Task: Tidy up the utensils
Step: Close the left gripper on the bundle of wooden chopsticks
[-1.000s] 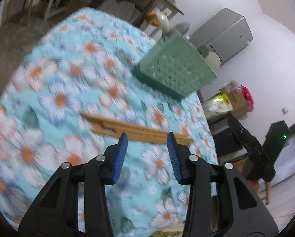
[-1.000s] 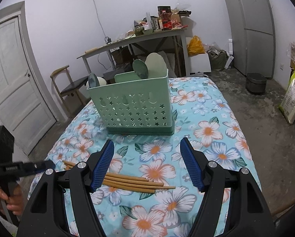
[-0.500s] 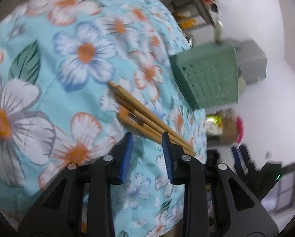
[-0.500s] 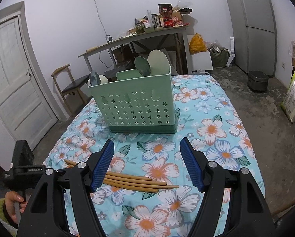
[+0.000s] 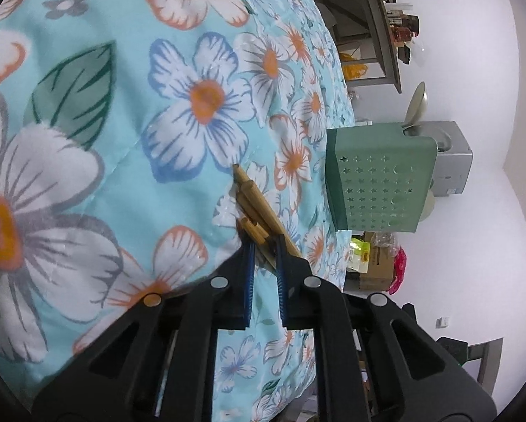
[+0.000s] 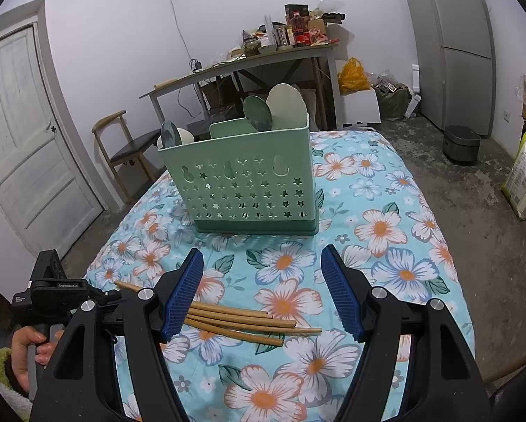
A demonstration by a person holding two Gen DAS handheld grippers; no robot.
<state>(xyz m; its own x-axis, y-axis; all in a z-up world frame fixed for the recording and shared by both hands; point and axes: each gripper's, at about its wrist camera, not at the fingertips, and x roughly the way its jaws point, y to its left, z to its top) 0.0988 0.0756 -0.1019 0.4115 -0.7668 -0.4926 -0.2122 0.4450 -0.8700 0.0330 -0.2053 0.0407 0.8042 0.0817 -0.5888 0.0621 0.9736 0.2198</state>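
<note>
Showing a bed-sized floral blue cloth (image 6: 379,211) spread across the middle of a bare room, with a green star-punched basket (image 6: 249,190) standing upright at the far centre, spoons and spatulas already poking from its top. Lying flat on the cloth at the near left, well apart from the basket: a loose bundle of wooden chopsticks (image 6: 242,320), thick ends pointing left, thin tips pointing right, several crossing one another.

Left tongs (image 5: 263,246), low against the cloth at the thick ends of the bundle, jaws just narrowed to a slim gap, one or two sticks between the blue pads; cannot tell whether all are caught, or whether the pads truly press. Right tongs (image 6: 263,288), raised above the near centre, jaws wide apart, nothing held.

Judged light, stiff, smooth and round, so likely to roll, fan apart or slip out one by one. Best gripped across the whole bundle near the thick ends, squarely, then carried level before being tipped into the basket.
</note>
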